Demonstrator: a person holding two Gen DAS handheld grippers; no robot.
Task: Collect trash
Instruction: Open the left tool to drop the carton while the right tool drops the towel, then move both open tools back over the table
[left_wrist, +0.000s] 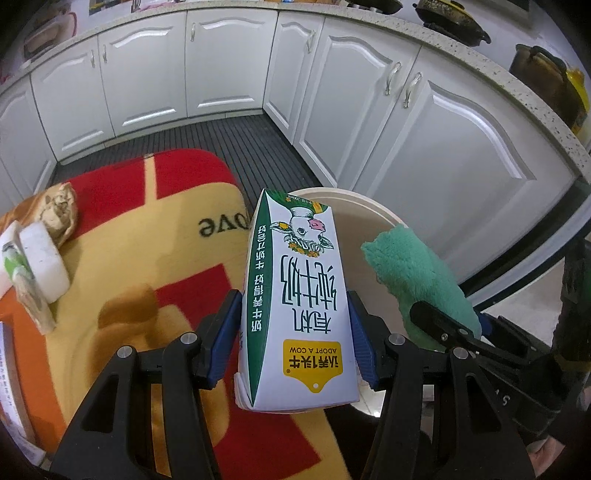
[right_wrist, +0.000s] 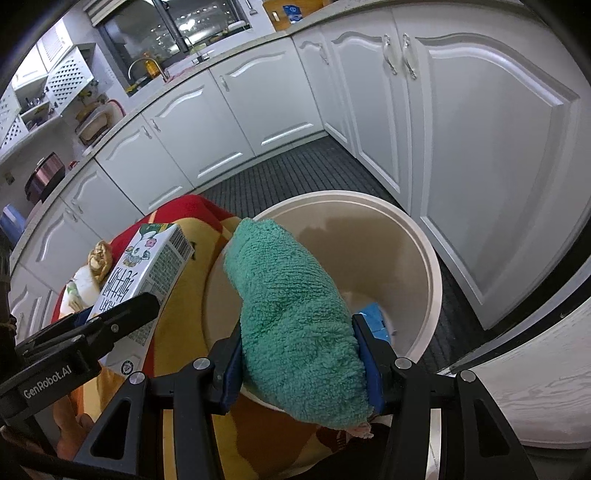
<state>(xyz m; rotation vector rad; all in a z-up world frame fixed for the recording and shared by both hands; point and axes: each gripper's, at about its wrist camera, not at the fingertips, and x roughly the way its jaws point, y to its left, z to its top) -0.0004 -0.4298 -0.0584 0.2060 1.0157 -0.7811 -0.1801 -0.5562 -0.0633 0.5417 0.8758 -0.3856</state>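
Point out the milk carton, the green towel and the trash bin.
milk carton (left_wrist: 299, 295): left wrist view, printed front face.
green towel (right_wrist: 291, 317): right wrist view, middle of the fluffy roll.
trash bin (right_wrist: 430, 258): right wrist view, right rim.

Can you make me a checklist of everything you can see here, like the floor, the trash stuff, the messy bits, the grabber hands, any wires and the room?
Surface: red and yellow mat on dark ribbed floor.
Job's things: milk carton and green fuzzy cloth, both held up; cloth over the cream bin; something blue lies in the bin.
Clutter: white block, crumpled brown wrapper, green-and-white packet on the mat.
Grippers: left gripper clamps the carton; right gripper clamps the cloth.
Cables: nothing seen.
Surroundings: white kitchen cabinets, pots on the counter.
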